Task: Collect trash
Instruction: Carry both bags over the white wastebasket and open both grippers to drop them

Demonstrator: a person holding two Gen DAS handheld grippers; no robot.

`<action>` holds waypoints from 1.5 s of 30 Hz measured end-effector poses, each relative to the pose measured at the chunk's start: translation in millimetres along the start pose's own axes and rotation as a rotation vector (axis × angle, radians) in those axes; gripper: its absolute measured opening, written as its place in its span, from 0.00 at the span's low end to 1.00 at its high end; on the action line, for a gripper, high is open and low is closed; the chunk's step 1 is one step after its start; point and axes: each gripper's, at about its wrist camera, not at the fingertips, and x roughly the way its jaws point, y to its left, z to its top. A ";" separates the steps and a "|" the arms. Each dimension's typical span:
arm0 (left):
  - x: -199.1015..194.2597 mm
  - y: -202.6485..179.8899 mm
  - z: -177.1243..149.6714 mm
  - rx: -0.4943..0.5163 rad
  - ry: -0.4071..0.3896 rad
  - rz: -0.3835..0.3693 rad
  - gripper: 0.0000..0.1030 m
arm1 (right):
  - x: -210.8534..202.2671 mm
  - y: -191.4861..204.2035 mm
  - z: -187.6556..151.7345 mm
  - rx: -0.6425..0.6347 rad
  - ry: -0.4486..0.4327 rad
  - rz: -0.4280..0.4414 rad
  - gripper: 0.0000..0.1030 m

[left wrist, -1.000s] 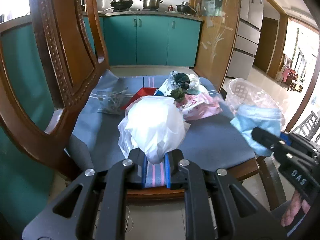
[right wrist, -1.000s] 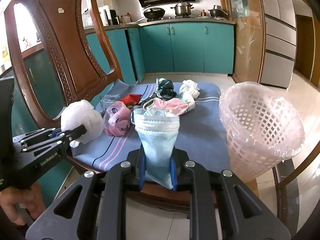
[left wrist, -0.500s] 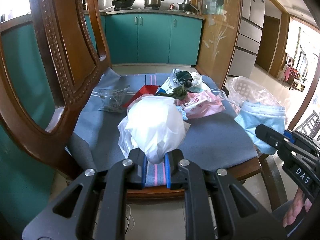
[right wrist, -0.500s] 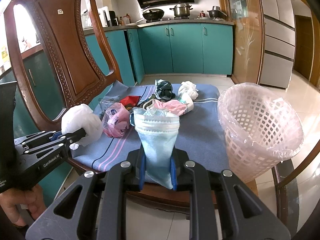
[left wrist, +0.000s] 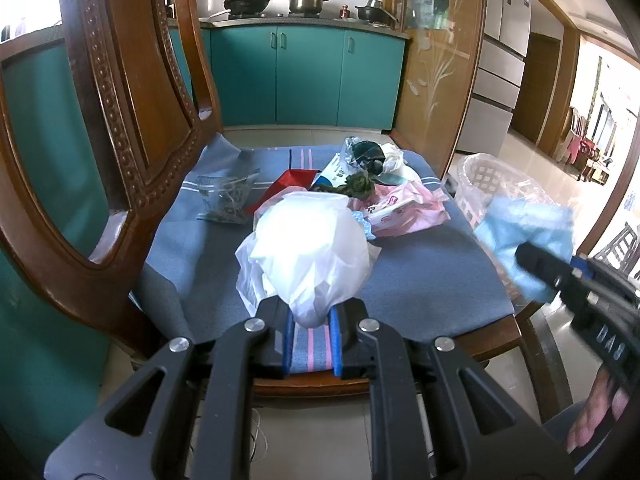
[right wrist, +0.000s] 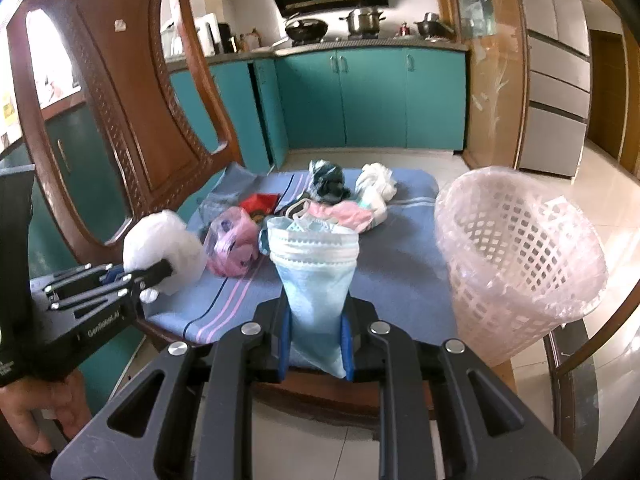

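Observation:
My left gripper (left wrist: 310, 322) is shut on a crumpled white plastic bag (left wrist: 308, 248), held above the front of a blue-cushioned chair seat (left wrist: 420, 280). In the right wrist view that same gripper (right wrist: 160, 270) and white bag (right wrist: 160, 248) show at the left. My right gripper (right wrist: 314, 336) is shut on a light blue face mask (right wrist: 314, 276), which hangs upright between the pads. A pink-lined white lattice basket (right wrist: 516, 264) stands just right of the mask. From the left wrist view the mask (left wrist: 528, 236) sits in front of the basket (left wrist: 480, 180). More trash lies on the seat: a pink packet (left wrist: 404, 208), a dark bundle (right wrist: 326, 178).
A carved wooden chair back (left wrist: 132, 120) rises at the left. A red wrapper (left wrist: 292, 182), a clear crinkled bag (left wrist: 226, 198), a pink bag (right wrist: 232, 246) and a white wad (right wrist: 376, 180) lie on the cushion. Teal cabinets (right wrist: 372, 96) and tiled floor lie beyond. A hand (right wrist: 36, 408) holds the left tool.
The right gripper with the blue mask has shifted slightly and looks blurred in the left wrist view. The left gripper and its white bag have stayed put.

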 end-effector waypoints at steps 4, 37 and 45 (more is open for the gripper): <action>0.6 1.6 0.0 -0.004 0.000 -0.012 0.15 | -12.8 -33.2 21.1 0.042 -0.104 -0.112 0.20; 96.0 -255.2 106.7 0.266 0.016 -0.204 0.87 | -80.9 -185.2 11.5 0.547 -0.505 -0.394 0.91; 42.4 -138.7 65.6 0.143 -0.056 -0.112 0.93 | -48.9 -141.0 23.9 0.376 -0.340 -0.257 0.91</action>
